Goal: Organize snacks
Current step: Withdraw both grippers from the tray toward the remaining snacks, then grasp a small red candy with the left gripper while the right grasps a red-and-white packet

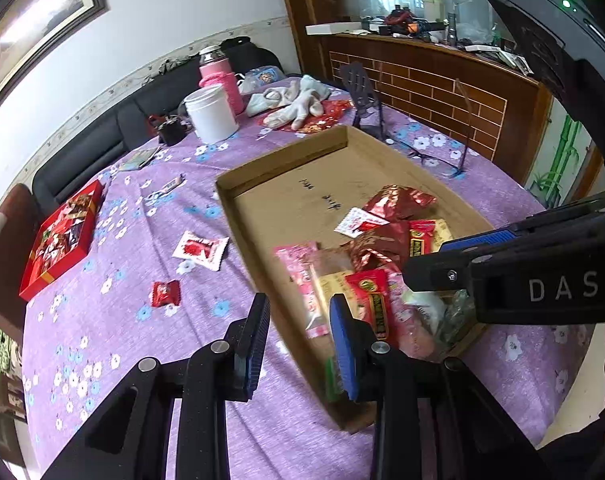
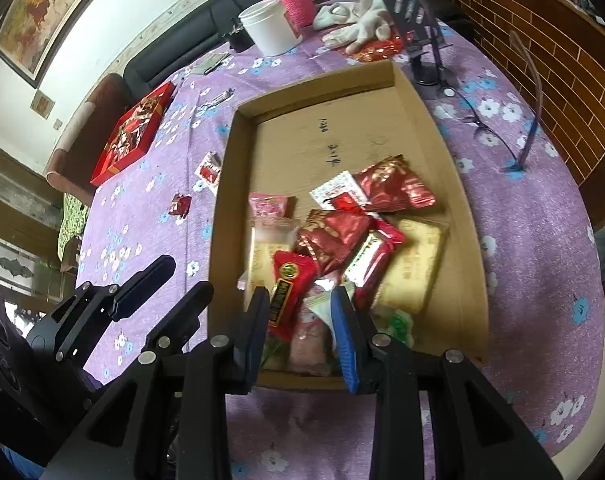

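A shallow cardboard box (image 1: 282, 152) (image 2: 318, 80) lies on the purple floral tablecloth. A pile of wrapped snacks (image 1: 374, 256) (image 2: 334, 240) fills its near end. Loose on the cloth to its left are a white-and-red packet (image 1: 200, 250) (image 2: 210, 172) and a small red candy (image 1: 165, 293) (image 2: 181, 205). My left gripper (image 1: 300, 344) (image 2: 188, 276) hovers over the box's left wall, jaws a little apart and empty. My right gripper (image 2: 300, 336) (image 1: 422, 268) hangs above the snack pile, jaws also slightly apart, holding nothing.
A red gift box (image 1: 60, 240) (image 2: 132, 136) of sweets sits at the table's far left. Behind the cardboard box stand a white jar (image 1: 211, 114), a pink flask (image 1: 222, 76), white gloves (image 1: 298, 100) and a dark phone stand (image 1: 360, 96). Glasses (image 1: 434, 156) lie to the box's right.
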Tool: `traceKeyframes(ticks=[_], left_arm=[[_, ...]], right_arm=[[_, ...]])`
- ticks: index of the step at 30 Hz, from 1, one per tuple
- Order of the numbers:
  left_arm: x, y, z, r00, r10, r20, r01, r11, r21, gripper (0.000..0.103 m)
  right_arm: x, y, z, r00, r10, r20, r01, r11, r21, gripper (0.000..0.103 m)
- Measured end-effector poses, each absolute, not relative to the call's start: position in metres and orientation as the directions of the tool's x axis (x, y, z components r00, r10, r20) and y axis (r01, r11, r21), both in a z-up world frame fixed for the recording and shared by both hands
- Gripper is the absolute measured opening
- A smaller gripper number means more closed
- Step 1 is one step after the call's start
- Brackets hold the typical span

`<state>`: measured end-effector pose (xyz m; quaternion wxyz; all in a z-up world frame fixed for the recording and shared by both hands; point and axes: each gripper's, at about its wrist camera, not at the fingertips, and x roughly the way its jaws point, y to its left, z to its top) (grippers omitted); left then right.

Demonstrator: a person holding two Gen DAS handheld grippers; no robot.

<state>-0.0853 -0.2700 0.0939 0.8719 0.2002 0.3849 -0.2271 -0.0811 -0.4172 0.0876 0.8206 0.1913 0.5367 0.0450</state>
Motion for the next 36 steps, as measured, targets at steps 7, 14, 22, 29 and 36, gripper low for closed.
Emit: traceKeyframes(ticks=[7,14,22,29,36], left_arm=[[-0.082,-0.246,0.092,0.605,-0.225,-0.764,0.512,0.844,0.157,0.032],[-0.075,-0.218,0.086,0.596,-0.206,-0.776,0.472,0.872,0.131,0.032],[-0.049,-0.171,0.073,0.541,-0.184,-0.820,0.373,0.927,0.038,0.033],[0.005,-0.124,0.061,0.455,-0.218,-0.864,0.214,0.968,-0.132,0.040],[0.055,-0.127,0.048,0.423,-0.268,-0.865,0.208,0.958,-0.195,0.040]], right_arm=[[-0.077,-0.395,0.087,0.406,0.282,-0.870,0.098,0.932,0.348,0.030],[-0.070,-0.369,0.085,0.389,0.285,-0.876,0.067,0.940,0.335,0.030],[-0.066,-0.345,0.085,0.385,0.288,-0.877,0.030,0.946,0.324,0.031],[-0.070,-0.355,0.085,0.394,0.268,-0.879,0.040,0.951,0.307,0.031],[-0.079,-0.385,0.087,0.408,0.225,-0.885,0.085,0.956,0.282,0.031]])
